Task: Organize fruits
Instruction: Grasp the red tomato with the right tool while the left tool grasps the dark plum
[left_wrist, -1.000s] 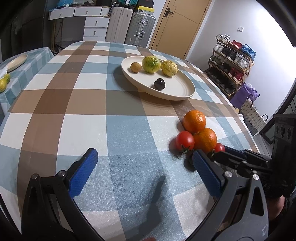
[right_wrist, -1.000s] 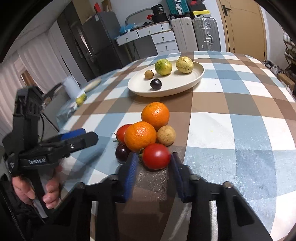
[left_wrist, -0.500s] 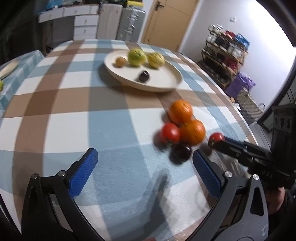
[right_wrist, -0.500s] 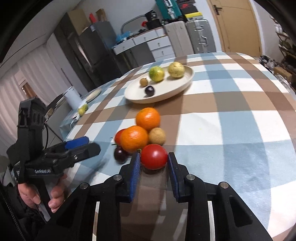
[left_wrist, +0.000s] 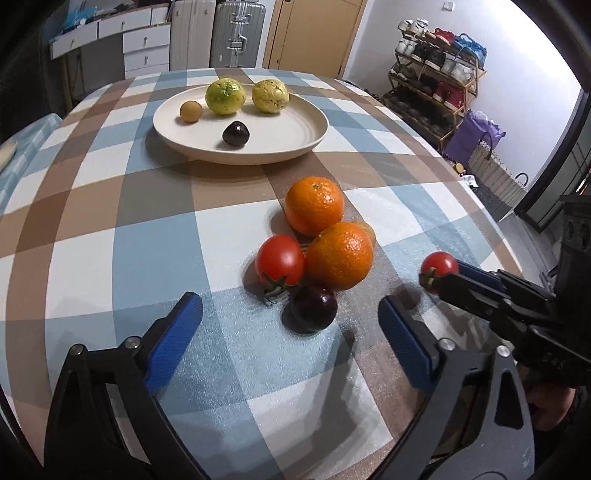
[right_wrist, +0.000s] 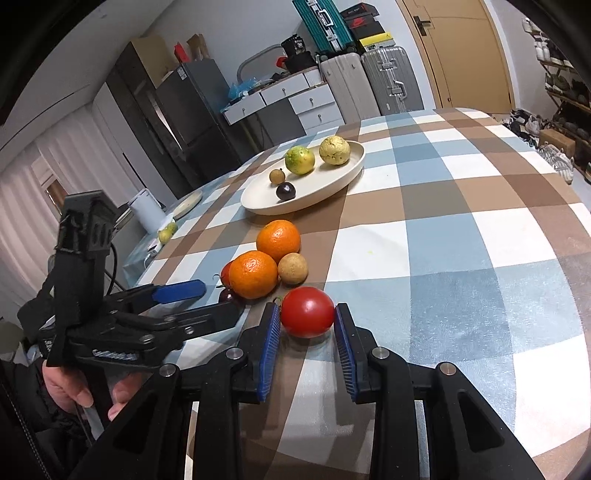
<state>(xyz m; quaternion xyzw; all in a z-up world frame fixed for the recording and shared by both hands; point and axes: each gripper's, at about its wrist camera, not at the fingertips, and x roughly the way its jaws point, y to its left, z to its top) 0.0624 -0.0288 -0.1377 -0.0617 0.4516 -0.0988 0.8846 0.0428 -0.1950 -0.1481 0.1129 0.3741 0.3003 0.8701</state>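
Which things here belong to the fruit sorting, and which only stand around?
Job: plate, two oranges, tomato in the right gripper, loose tomato, plum.
Around: suitcases, drawers, shoe rack.

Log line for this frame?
right gripper: shut on tomato | left gripper: open, empty | plate: four fruits

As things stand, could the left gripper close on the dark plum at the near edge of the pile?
Probably yes. The left gripper is open, the dark plum lies between its fingers, nothing in front. The orange touching it behind may get nudged.
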